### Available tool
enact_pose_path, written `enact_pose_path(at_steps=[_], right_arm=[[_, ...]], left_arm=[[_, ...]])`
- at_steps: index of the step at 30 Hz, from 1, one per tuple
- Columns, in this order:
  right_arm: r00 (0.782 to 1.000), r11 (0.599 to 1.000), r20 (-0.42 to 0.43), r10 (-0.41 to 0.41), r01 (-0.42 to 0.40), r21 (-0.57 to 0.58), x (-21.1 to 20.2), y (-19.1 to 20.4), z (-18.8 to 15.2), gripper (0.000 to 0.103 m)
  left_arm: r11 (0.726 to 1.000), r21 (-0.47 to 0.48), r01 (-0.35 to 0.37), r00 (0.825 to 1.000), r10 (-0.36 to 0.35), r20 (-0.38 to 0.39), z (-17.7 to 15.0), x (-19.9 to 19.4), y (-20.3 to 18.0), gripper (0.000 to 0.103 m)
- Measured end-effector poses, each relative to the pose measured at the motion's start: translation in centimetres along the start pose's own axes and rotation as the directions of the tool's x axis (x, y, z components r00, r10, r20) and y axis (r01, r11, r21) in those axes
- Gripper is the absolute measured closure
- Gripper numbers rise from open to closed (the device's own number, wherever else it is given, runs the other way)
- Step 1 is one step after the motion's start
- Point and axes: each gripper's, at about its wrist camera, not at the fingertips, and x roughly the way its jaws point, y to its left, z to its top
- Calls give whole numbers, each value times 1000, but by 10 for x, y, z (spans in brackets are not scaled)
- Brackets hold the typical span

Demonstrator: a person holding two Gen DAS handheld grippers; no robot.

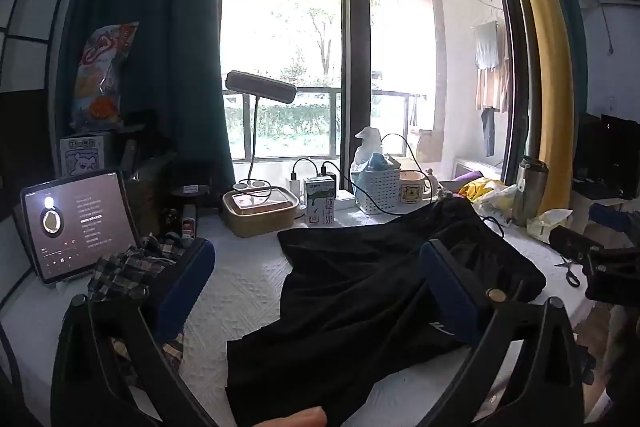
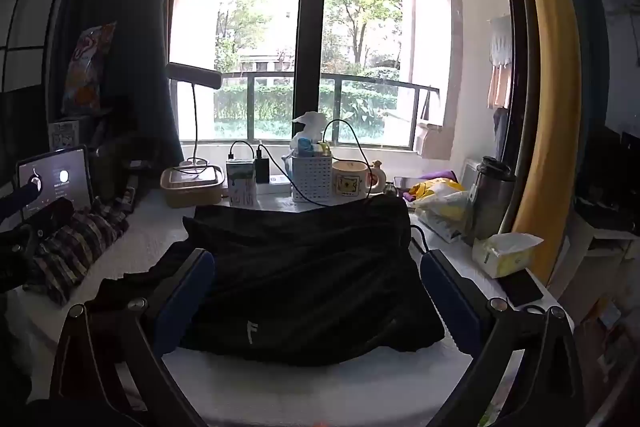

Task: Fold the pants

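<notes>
Pants (image 2: 304, 279) loose on table (image 2: 320, 379), left tool (image 1: 316, 283) and right tool (image 2: 316, 291) spread wide, empty.

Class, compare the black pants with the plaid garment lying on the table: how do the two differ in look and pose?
The black pants are plain and dark; the plaid garment is checked in several colours. The black pants lie spread across the table's middle; the plaid garment sits bunched in a heap at the left, by the tablet. Both are cloth resting on the white table.
</notes>
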Motion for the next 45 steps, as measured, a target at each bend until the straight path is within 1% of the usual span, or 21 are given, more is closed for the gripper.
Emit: enact_pose_path(at_steps=[1,2,4,6,8,15,25,45], right_arm=[[1000,1000,0,0,0,0,0,0,0,0],[1000,1000,1,-1,1,0,0,0,0,0],[1000,1000,3,0,0,0,-1,1,0,0],[1000,1000,-3,0,0,6,0,0,0,0],[1000,1000,-4,-1,1,6,2,-3,-2,0],[1000,1000,-3,0,0,12,1,-2,-1,0],[1000,1000,-6,-1,1,11,-3,0,-1,0],[1000,1000,-10,-1,1,13,-3,1,-2,0]], left_arm=[[1000,20,-7,1000,8,-12,-1,0,-2,2],[1000,15,-8,1000,9,-27,-2,0,-1,2],[1000,-6,12,1000,-12,-25,-2,-1,6,2],[1000,0,21,1000,-21,-23,0,-4,6,2],[1000,18,11,1000,-10,-16,-2,-5,-3,2],[1000,18,2,999,-2,-33,-3,-4,-2,2],[1000,0,-21,999,21,-26,-5,-6,4,2],[1000,15,-26,999,27,-42,-6,-7,4,2]])
